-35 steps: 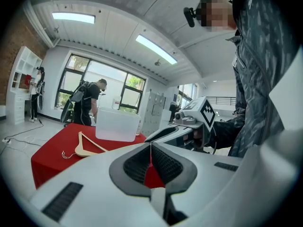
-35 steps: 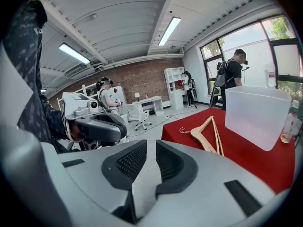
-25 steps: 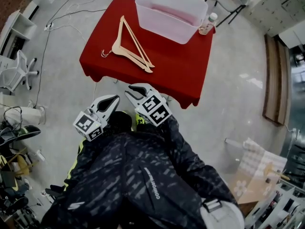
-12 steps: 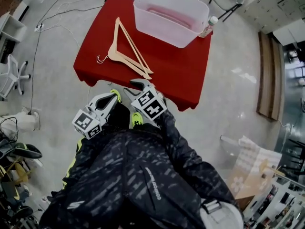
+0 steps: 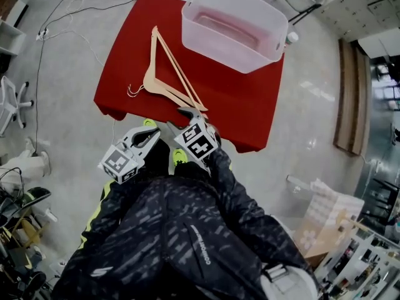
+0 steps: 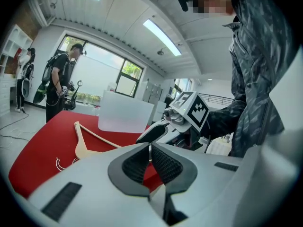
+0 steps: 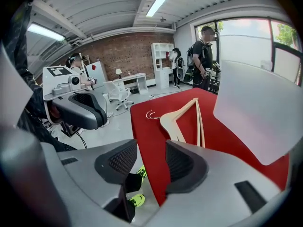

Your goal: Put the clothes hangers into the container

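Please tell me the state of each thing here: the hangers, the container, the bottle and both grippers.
Container: upright, no lid, no hangers inside.
Hangers: stacked flat on the red table, outside the container.
Bottle: upright beside the container.
Left gripper: shut, empty.
Right gripper: open, jaws have just been opening, nothing between them.

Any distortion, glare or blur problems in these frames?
Head view: sharp, evenly lit, wide-angle bend at edges; wooden hangers and red tablecloth crisp. Left gripper view: heavy fisheye, dark corners, window blown out. Right gripper view: same fisheye; window overexposed, translucent container reads nearly white.
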A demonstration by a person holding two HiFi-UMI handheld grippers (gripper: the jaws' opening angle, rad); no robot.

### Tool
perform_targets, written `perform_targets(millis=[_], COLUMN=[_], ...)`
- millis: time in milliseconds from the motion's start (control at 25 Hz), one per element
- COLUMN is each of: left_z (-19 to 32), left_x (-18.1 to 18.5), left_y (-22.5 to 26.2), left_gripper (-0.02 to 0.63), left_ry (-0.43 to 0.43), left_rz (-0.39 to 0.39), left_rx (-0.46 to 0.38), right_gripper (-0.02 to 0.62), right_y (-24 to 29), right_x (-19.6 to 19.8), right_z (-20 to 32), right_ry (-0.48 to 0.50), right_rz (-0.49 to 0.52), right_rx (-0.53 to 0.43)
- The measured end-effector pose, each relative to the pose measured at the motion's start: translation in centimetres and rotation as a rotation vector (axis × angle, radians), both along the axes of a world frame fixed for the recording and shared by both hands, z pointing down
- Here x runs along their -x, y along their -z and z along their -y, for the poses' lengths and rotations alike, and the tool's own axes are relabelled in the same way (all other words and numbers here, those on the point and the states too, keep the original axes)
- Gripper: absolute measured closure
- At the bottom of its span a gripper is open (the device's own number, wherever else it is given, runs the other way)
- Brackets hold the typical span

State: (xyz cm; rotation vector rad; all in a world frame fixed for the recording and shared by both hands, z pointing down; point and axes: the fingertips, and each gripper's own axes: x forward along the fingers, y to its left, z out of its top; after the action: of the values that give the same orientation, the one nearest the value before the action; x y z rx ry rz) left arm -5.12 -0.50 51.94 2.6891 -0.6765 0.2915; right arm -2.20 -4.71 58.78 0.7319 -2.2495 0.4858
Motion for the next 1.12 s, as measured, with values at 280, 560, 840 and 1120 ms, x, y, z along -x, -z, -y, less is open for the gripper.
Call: perform_targets(millis=[280,560,840,1120], left_z=[3.1,4.4,4.2,4.1], left_x=[0.1,0.6,0.7,1.7], left_y=[-2.9,-4.9,-6.2,-7.0], left_gripper=[0.594,0.594,0.594,0.594], left_ry=[-0.036,-0.045,-0.056,-0.047], left_rz=[-0.012,-0.029,-0.054,-0.058], left_rx=[0.063,0.102,0.133,0.152], right_gripper=[0.400,0.387,0.387,0.389], right_y=[-4.1,-7.4,-11.0,-12.3], right_x=[-0.7,-0.6,-0.7,-0.5], right_z=[3.5,5.9,7.2,8.1], right_ry=[-0.027,-0.021,-0.005,0.028], right_rz=[-0.065,-0.130,-0.254,-0.375], right_rx=[0.054,0.079,0.066,-0.021])
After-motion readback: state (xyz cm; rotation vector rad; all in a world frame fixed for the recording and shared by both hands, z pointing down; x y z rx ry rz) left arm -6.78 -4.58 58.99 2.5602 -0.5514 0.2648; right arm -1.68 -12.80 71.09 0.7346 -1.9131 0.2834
